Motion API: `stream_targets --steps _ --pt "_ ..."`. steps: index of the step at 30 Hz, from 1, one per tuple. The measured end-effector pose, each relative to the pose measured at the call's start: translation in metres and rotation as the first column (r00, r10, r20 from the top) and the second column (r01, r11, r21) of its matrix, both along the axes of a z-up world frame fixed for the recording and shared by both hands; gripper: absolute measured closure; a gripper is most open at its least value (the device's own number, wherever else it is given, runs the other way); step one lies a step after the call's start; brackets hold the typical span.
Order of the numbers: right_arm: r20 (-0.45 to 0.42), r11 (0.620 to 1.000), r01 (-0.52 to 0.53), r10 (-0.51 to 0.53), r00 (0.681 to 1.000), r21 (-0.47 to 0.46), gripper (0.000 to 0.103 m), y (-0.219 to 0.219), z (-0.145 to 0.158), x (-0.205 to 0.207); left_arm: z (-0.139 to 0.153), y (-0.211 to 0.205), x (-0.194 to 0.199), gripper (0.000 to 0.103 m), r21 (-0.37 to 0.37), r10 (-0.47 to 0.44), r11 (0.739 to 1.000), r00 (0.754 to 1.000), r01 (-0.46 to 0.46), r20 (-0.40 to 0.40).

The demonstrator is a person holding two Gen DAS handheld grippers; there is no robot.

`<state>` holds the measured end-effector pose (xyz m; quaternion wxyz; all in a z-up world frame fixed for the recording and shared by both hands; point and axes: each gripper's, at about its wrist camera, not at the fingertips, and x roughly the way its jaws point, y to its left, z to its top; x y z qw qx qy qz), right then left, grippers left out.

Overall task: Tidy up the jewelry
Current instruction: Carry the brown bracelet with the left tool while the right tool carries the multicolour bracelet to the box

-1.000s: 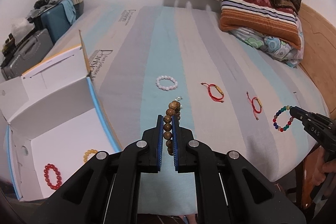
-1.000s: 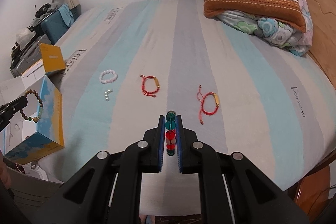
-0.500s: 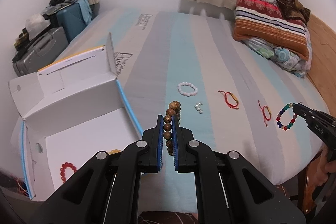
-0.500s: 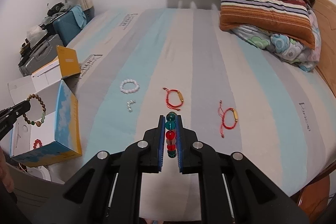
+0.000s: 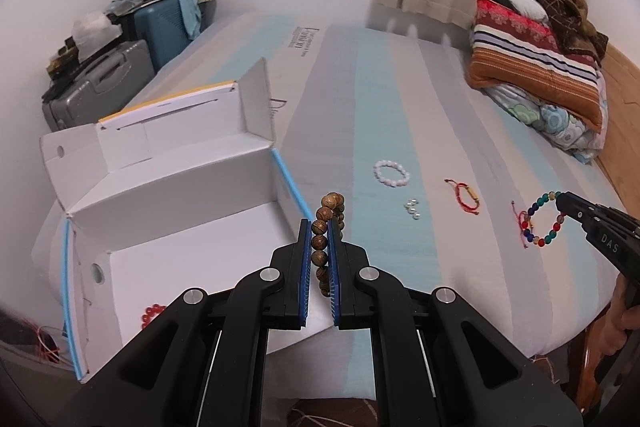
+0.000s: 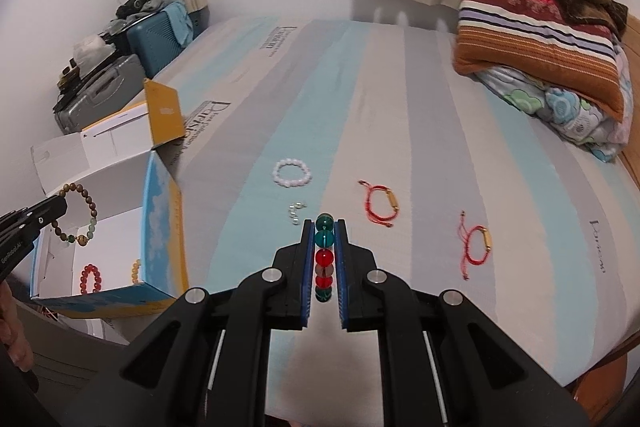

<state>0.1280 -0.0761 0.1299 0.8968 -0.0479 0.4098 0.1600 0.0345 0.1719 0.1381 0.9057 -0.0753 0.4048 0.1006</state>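
The wooden bead bracelet [image 5: 329, 235] is clamped between the blue pads of the left tongs [image 5: 320, 247], its loop rising past the fingertips. In the right wrist view the same bracelet hangs over the open box [image 6: 160, 211] at 9 o'clock, clear of the box floor.

The multicoloured glass bead bracelet [image 6: 324, 259] is clamped in the right tongs [image 6: 324, 251] — pads closed tight on the beads, with green beads showing at the tips. In the left wrist view it hangs above the bed near the 3 o'clock edge.

The box stands at the left edge of the bed [image 6: 400, 107], flaps raised. On its white floor lie a red bead bracelet [image 6: 90, 279] and a yellow bead bracelet [image 6: 136, 269], apart from each other.

On the striped bed cover, in a row from 10 o'clock toward 3 o'clock of the right wrist view:
- white bead bracelet [image 6: 292, 173]
- pearl earrings [image 6: 295, 214], just beside it
- first red cord bracelet [image 6: 380, 205]
- second red cord bracelet [image 6: 476, 243] — well apart from the first

At 1 o'clock a striped pillow [image 6: 536, 39] lies on folded bedding at the head of the bed. Suitcases [image 5: 128, 67] stand against the wall at 10 o'clock.
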Motion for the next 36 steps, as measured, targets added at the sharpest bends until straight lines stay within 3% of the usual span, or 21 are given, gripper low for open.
stream_targets --steps 36 --pt "0.007 0.967 -0.253 0.253 0.967 -0.035 0.094 0.192 -0.007 -0.039 -0.020 0.135 -0.083 0.096 -0.028 0.229 0.973 0.973 -0.230 -0.039"
